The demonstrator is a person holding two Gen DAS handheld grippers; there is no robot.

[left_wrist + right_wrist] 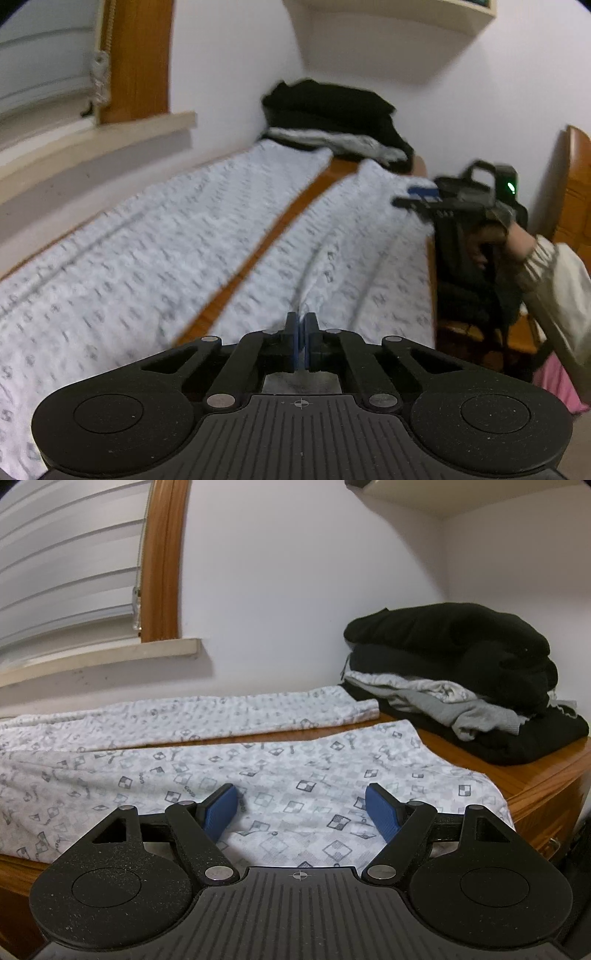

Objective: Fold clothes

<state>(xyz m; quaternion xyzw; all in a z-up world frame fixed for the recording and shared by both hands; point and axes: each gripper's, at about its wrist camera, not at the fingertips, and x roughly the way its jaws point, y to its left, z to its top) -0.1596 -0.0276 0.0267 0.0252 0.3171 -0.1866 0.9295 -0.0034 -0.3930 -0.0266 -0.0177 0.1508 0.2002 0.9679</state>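
The left gripper [302, 334] is pinching the patterned trousers [258, 236], jaws closed on fabric. The right gripper [301, 812] is waiting with open jaws; it should grip the near hem first, I think.

Ahead of you the patterned trousers [280, 775] lie flat over the wooden tabletop [524, 771], so you can pass freely above them. At the far right corner a stack of folded clothes [454, 672] blocks the way, the wall stands close behind, and the windowsill [110, 657] juts out at left.
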